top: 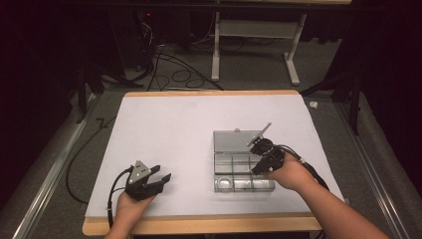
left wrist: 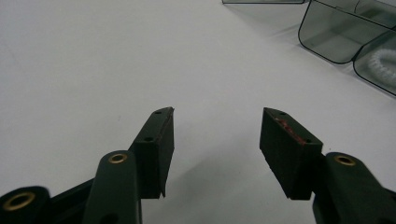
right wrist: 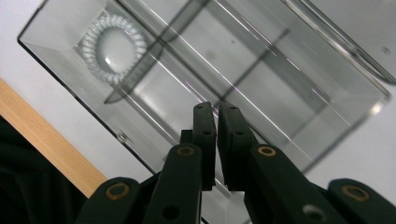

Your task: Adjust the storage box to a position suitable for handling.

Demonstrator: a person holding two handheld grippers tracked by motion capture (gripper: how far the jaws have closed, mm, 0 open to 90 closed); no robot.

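Note:
A clear plastic compartment box [top: 242, 172] lies open right of the table's middle, its lid [top: 234, 142] laid back flat. A white coiled ring [right wrist: 114, 46] sits in one corner compartment [top: 225, 183]. My right gripper [top: 255, 170] hovers over the box's right part, and in the right gripper view it [right wrist: 217, 107] is shut with nothing between its pads, above the dividers of the box [right wrist: 280, 70]. My left gripper [top: 161, 180] rests near the front left of the table, open and empty [left wrist: 217, 114]. The box's corner [left wrist: 336, 32] lies ahead to its right.
The white table top [top: 174, 129] has a wooden front edge [right wrist: 46, 140]. Beyond the table are a dark floor with cables [top: 174, 74] and a white frame stand [top: 216, 50]. A cable [top: 112, 191] trails from the left gripper.

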